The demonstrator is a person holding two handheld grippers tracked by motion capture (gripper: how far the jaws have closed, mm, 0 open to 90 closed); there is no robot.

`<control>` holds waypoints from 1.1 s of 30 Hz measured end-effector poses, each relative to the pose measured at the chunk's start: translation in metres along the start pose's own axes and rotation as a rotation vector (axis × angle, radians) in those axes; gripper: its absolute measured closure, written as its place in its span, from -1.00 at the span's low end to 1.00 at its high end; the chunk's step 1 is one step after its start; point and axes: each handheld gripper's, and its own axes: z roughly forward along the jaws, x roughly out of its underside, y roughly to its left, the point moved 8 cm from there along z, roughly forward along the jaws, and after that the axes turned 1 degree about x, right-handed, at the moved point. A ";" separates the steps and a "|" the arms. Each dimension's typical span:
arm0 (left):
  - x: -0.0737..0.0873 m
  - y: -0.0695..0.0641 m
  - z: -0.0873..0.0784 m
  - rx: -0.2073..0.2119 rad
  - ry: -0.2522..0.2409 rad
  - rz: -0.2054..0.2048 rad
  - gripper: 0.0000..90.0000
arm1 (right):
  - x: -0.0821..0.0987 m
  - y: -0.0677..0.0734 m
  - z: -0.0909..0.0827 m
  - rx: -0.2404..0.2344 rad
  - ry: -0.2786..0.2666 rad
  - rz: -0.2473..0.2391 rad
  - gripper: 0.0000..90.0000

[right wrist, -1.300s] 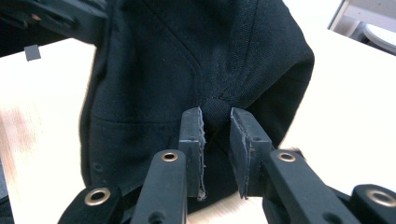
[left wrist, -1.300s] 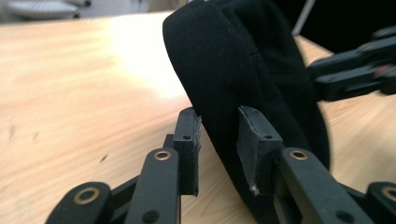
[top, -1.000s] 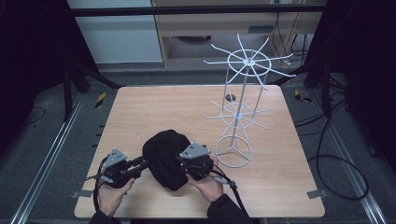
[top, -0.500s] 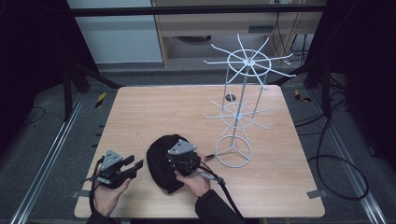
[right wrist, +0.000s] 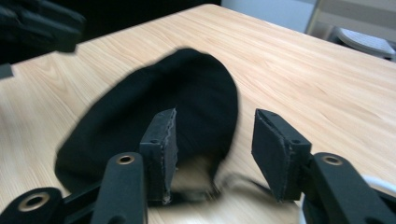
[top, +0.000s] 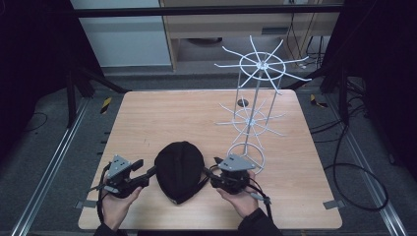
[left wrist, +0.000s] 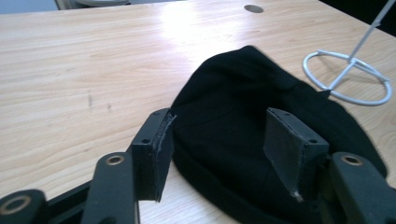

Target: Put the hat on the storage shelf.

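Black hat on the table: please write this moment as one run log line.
hat: flat on table | left gripper: open, just opening, beside hat | right gripper: open, just opening | rack: bare

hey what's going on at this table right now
A person is working on a black beanie with a handheld gripper in each hand. The beanie lies flat near the front edge of the wooden table. The left gripper and the right gripper sit on either side of it, and their jaws have just been opening, so neither pinches the fabric now. A white wire rack stands just behind the right gripper, with nothing hung on it.
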 end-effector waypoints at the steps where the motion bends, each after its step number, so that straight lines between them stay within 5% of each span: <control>1: -0.002 -0.004 0.001 0.007 0.001 0.002 -0.09 | 0.004 -0.004 -0.005 0.008 -0.001 0.003 0.04; 9: -0.012 -0.021 0.013 0.024 0.020 0.014 -0.14 | 0.041 -0.053 -0.047 0.107 0.007 0.064 -0.12; 17: -0.018 -0.040 0.036 0.036 0.061 0.031 -0.18 | 0.059 -0.092 -0.069 0.201 0.005 0.119 -0.23; 33: -0.005 -0.049 0.078 0.021 0.172 0.017 -0.20 | 0.081 -0.127 -0.078 0.280 0.062 0.133 -0.32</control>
